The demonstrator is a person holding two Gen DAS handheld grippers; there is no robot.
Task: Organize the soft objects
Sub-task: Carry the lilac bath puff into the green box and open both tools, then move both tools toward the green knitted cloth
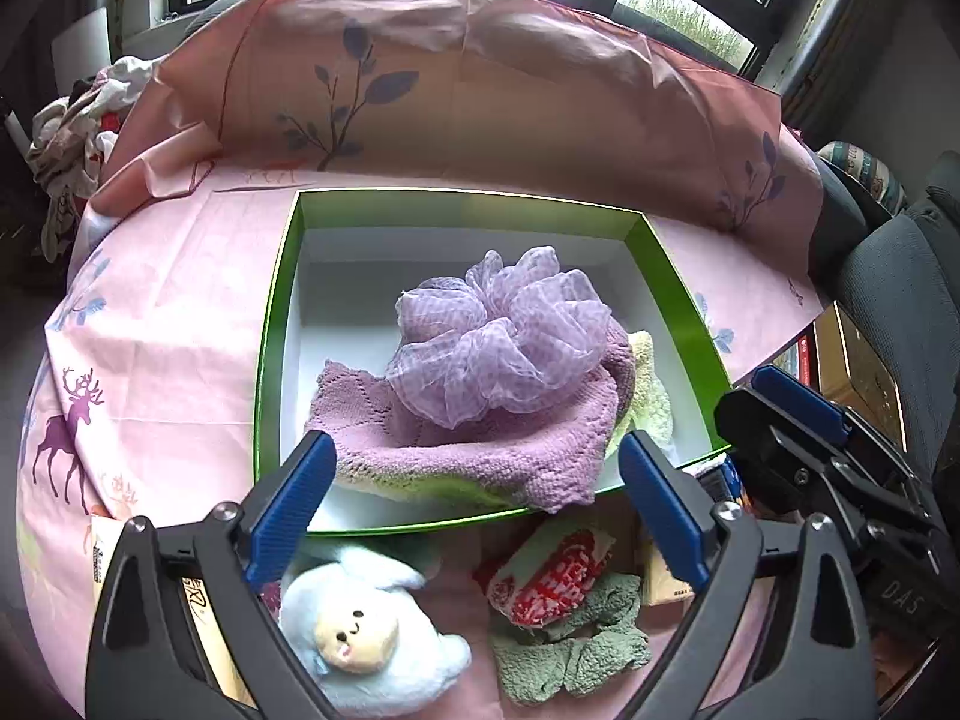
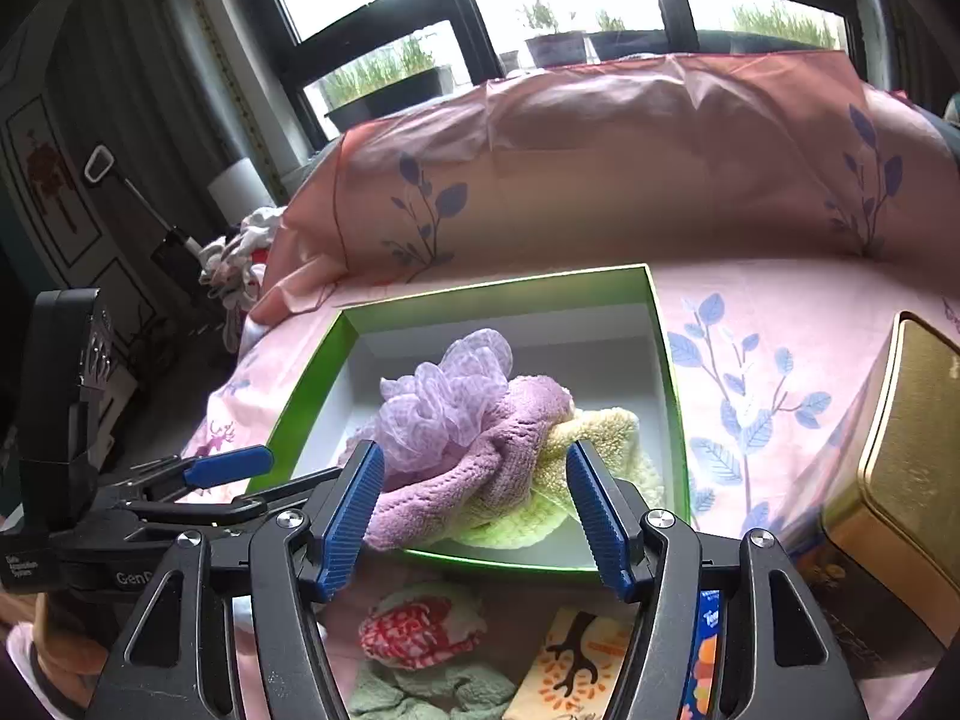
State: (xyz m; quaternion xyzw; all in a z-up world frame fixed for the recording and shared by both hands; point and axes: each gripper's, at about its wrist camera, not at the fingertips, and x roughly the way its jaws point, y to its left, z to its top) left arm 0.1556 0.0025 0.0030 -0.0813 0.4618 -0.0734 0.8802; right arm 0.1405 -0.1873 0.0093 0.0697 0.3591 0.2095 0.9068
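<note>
A green-rimmed box (image 1: 273, 324) (image 2: 666, 354) with a white inside holds a lilac mesh pouf (image 1: 504, 336) (image 2: 444, 396), a mauve knitted cloth (image 1: 480, 450) (image 2: 510, 462) and a pale yellow fluffy cloth (image 1: 651, 396) (image 2: 600, 450). In front of the box lie a pale blue plush toy (image 1: 366, 630), a red-and-white cloth (image 1: 546, 576) (image 2: 420, 624) and a green-grey cloth (image 1: 570, 648) (image 2: 432, 696). My left gripper (image 1: 480, 510) is open and empty, above these, at the box's near edge. My right gripper (image 2: 477, 522) is open and empty, beside it.
A pink patterned sheet (image 1: 168, 324) (image 2: 780, 324) covers the surface and rises at the back. A gold tin (image 2: 900, 450) stands right. Printed packets (image 2: 576, 660) lie near front. A heap of clothes (image 1: 78, 126) lies far left. Cardboard boxes (image 1: 852, 360) sit right.
</note>
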